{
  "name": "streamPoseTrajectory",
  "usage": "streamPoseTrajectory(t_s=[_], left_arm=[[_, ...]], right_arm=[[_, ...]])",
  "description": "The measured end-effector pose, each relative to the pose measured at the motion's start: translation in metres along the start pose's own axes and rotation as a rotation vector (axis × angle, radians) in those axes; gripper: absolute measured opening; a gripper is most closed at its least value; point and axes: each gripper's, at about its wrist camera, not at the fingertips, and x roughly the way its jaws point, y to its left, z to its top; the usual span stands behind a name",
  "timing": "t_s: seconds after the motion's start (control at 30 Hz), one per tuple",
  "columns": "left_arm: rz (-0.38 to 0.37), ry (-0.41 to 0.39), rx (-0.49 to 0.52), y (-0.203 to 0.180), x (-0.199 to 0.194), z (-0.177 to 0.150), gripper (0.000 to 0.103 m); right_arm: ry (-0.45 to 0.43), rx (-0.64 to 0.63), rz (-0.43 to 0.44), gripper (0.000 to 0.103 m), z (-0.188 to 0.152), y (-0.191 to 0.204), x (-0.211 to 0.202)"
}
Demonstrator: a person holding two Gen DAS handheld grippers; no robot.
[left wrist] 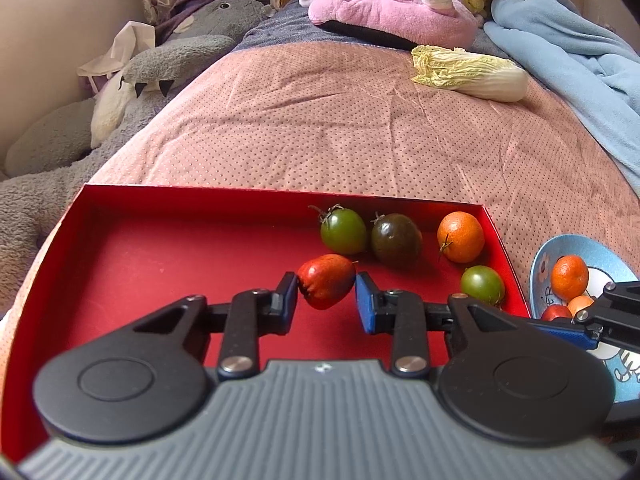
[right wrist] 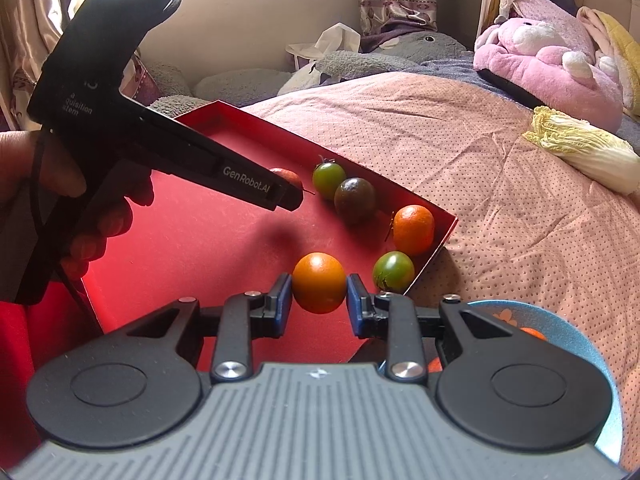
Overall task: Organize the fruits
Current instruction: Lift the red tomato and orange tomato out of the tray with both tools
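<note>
A red tray point(left wrist: 160, 240) lies on the bed and also shows in the right wrist view point(right wrist: 208, 240). My left gripper point(left wrist: 326, 286) is shut on a red fruit point(left wrist: 326, 280) above the tray floor. My right gripper point(right wrist: 319, 294) is shut on an orange fruit point(right wrist: 319, 282) over the tray's near right part. In the tray lie a green tomato point(left wrist: 344, 230), a dark tomato point(left wrist: 396, 240), an orange point(left wrist: 460, 236) and a second green tomato point(left wrist: 482, 284). A blue bowl point(left wrist: 580, 248) to the right of the tray holds an orange point(left wrist: 569, 276) and other small fruits.
A napa cabbage point(left wrist: 472, 74) lies on the pink bedspread point(left wrist: 320, 128) beyond the tray. A pink plush point(left wrist: 392, 4), a grey plush point(left wrist: 180, 52) and a blue blanket point(left wrist: 580, 64) sit around the bed's far end and sides.
</note>
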Motion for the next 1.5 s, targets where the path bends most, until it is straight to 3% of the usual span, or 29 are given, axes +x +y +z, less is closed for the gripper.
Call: streamPoseTrajectory(t_s=[1.5], left_arm=[[0.016, -0.063, -0.012, -0.011, -0.018, 0.0, 0.035]], right_arm=[[-0.022, 0.004, 0.025, 0.034, -0.001, 0.006, -0.028]])
